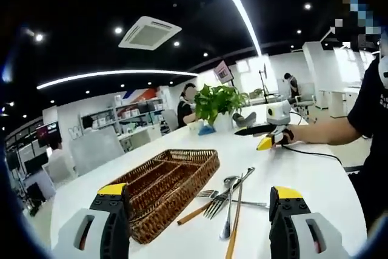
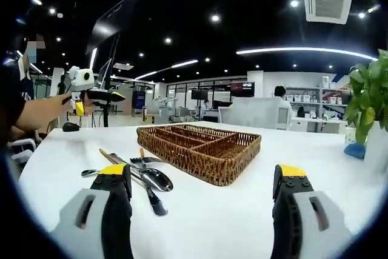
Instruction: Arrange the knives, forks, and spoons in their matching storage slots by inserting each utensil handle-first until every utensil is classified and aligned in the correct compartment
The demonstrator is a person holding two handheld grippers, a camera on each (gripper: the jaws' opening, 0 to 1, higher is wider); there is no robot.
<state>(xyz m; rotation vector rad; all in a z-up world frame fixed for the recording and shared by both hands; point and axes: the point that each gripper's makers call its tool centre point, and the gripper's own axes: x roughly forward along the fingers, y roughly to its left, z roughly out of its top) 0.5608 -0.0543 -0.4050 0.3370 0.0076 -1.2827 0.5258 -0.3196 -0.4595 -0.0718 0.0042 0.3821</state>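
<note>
Left gripper point(image 1: 197, 222) agape above cutlery point(image 1: 227, 201) beside basket point(image 1: 167, 186).

My left gripper point(image 1: 197, 225) hangs with jaws spread wide, nothing between them. My right gripper point(image 2: 201, 210) is equally agape and empty; in the left gripper view it sits at two o'clock.

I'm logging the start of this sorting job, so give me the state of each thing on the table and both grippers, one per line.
Tray: wicker, compartments hold nothing, flat on the table.
Utensils: loose pile on the table beside the tray, overlapping, none slotted.
Left gripper: jaws open, holding nothing.
Right gripper: jaws open, holding nothing.
Plant: upright at the far end of the table.
</note>
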